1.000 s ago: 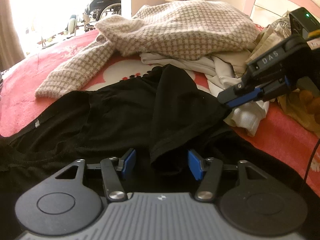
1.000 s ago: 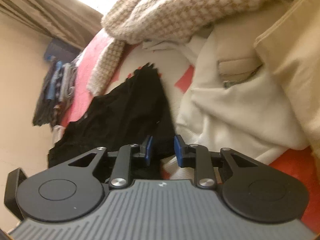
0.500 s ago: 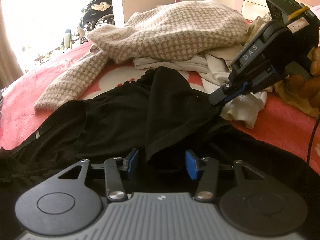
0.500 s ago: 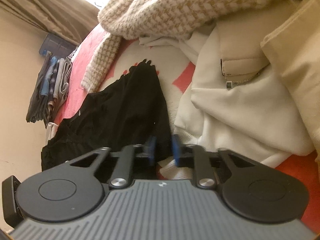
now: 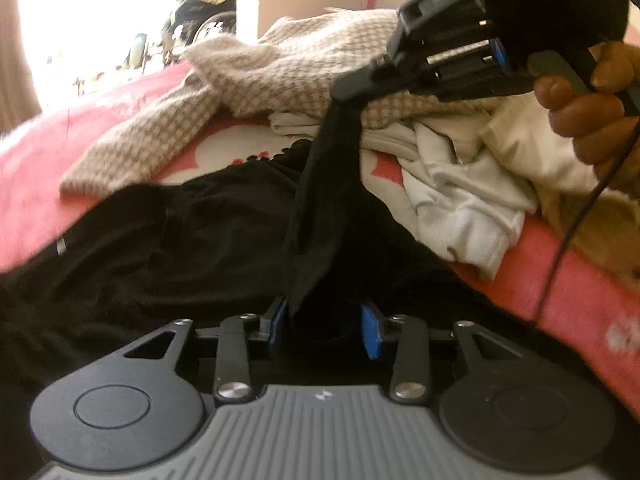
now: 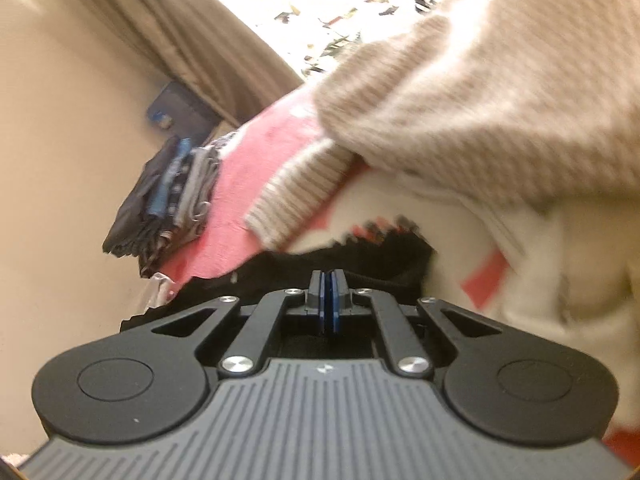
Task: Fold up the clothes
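Black clothing lies spread on a pink bed cover with white shapes. The right gripper, at 1 o'clock in the left view, has its blue pads pressed together on a strip of the black cloth and holds it up off the bed. The left gripper sits low at 6 o'clock, jaws apart, with black cloth between them. A checked beige sweater and white clothes are piled at 12 to 2 o'clock. Bright window light glows at 11 o'clock. Folded dark clothes and a brown curtain stand by the tan wall.
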A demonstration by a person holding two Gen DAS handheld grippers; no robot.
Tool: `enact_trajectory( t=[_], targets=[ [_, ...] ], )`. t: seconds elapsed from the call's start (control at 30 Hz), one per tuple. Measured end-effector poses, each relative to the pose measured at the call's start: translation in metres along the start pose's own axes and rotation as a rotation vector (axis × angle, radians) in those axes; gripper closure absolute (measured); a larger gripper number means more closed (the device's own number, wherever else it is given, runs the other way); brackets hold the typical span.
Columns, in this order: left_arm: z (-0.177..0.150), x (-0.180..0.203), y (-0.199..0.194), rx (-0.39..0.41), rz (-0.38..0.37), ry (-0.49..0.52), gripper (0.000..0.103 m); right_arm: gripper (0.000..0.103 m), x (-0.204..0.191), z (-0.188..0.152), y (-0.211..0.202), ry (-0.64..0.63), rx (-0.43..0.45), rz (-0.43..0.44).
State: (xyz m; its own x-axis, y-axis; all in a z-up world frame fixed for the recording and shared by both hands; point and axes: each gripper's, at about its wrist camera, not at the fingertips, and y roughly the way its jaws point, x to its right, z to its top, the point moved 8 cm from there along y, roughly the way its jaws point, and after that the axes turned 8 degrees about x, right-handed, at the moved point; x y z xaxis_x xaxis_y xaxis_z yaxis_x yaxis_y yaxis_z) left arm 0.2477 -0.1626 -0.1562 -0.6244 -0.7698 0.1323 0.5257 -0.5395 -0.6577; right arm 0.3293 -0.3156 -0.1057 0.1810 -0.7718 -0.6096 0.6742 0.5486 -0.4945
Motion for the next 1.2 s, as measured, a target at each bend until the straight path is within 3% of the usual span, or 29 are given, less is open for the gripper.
enact_trajectory(
  t=[0.1,0.2,0.37,0.53,0.63,0.7,0.8,0.9,1.0,1.07,1.2],
  targets=[
    [0.001,-0.008,0.001,-0.011,-0.048,-0.123,0.092,0.101,-0.015,0.01,0.013,-0.055,-0.009,0.027],
    [0.001,-0.015,0.0,-0.018,-0.1,-0.223,0.098,0.101,-0.03,0.013,0.027,-0.118,-0.03,0.053],
    [-0.005,-0.021,-0.004,-0.038,-0.153,-0.331,0.099,0.101,-0.052,0.004,0.061,-0.227,-0.099,0.11],
    [-0.019,-0.029,0.0,-0.079,-0.178,-0.448,0.099,0.098,-0.059,-0.025,0.107,-0.306,-0.228,0.148],
    [-0.024,-0.034,0.0,-0.083,-0.198,-0.529,0.099,0.096,-0.05,-0.037,0.128,-0.311,-0.269,0.123],
    [-0.025,-0.038,0.0,-0.086,-0.228,-0.593,0.099,0.096,-0.042,-0.03,0.124,-0.254,-0.229,0.114],
    [-0.027,-0.045,-0.001,-0.091,-0.281,-0.697,0.1,0.096,-0.031,-0.005,0.087,-0.093,-0.123,0.183],
    [-0.03,-0.055,-0.002,-0.104,-0.328,-0.827,0.1,0.096,-0.022,0.007,0.035,-0.073,-0.072,0.177],
    [-0.031,-0.064,-0.002,-0.111,-0.365,-0.923,0.1,0.096,-0.029,-0.01,-0.015,-0.269,-0.075,0.136],
    [-0.029,-0.067,-0.002,-0.109,-0.38,-0.948,0.1,0.094,-0.042,-0.038,-0.037,-0.481,-0.099,0.102],
    [-0.023,-0.067,-0.005,-0.1,-0.412,-0.985,0.1,0.084,-0.063,-0.094,-0.052,-0.86,-0.14,0.062]
  ],
)
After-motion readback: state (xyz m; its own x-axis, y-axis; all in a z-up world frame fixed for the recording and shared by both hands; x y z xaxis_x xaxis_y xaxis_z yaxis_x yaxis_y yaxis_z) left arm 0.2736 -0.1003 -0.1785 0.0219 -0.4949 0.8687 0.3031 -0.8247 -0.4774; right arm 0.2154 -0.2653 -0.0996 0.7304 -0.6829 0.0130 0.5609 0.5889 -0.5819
